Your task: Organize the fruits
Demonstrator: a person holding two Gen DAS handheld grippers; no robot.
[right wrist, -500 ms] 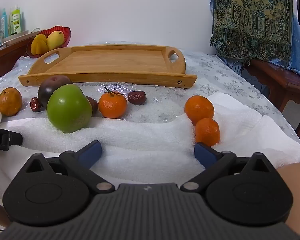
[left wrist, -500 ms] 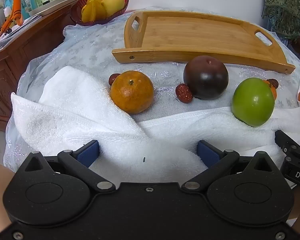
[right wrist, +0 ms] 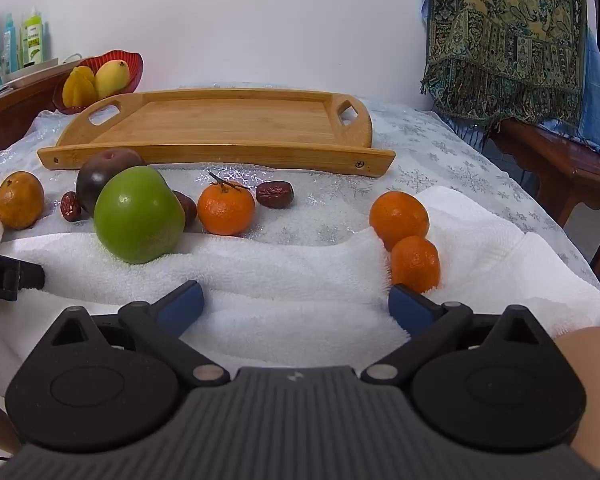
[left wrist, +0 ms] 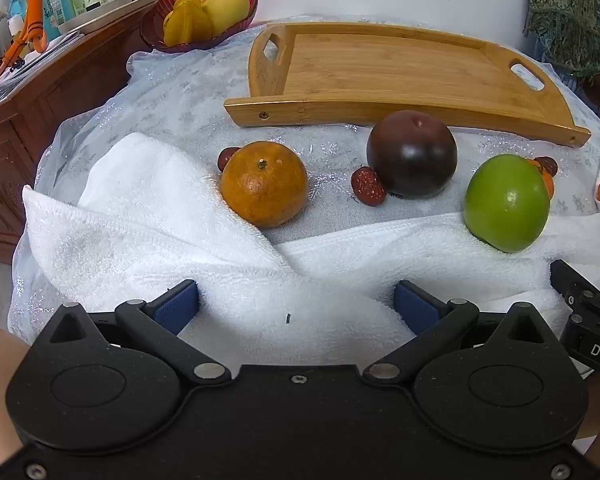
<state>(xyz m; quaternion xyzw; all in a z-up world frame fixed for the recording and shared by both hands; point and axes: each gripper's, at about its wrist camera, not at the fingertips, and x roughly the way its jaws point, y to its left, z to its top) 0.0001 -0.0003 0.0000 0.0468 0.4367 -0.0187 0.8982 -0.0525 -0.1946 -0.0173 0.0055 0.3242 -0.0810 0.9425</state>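
An empty bamboo tray [left wrist: 400,76] [right wrist: 228,120] stands at the back of the table. In front of it lie a dull orange [left wrist: 264,184] [right wrist: 19,200], a dark plum [left wrist: 412,154] [right wrist: 100,176], a green apple [left wrist: 506,202] [right wrist: 138,214], red dates [left wrist: 367,186] [right wrist: 275,194] and three bright mandarins [right wrist: 226,210] [right wrist: 398,214] [right wrist: 415,264]. My left gripper [left wrist: 296,306] is open and empty over the white towel [left wrist: 140,220], short of the dull orange. My right gripper [right wrist: 296,304] is open and empty over the towel [right wrist: 284,280], with the nearest mandarin just beyond its right finger.
A red bowl [left wrist: 198,16] [right wrist: 100,76] of yellow fruit sits at the back left on a wooden sideboard [left wrist: 40,92] with bottles. A patterned cloth [right wrist: 508,40] hangs over wooden furniture [right wrist: 560,168] on the right. The table edge drops away on both sides.
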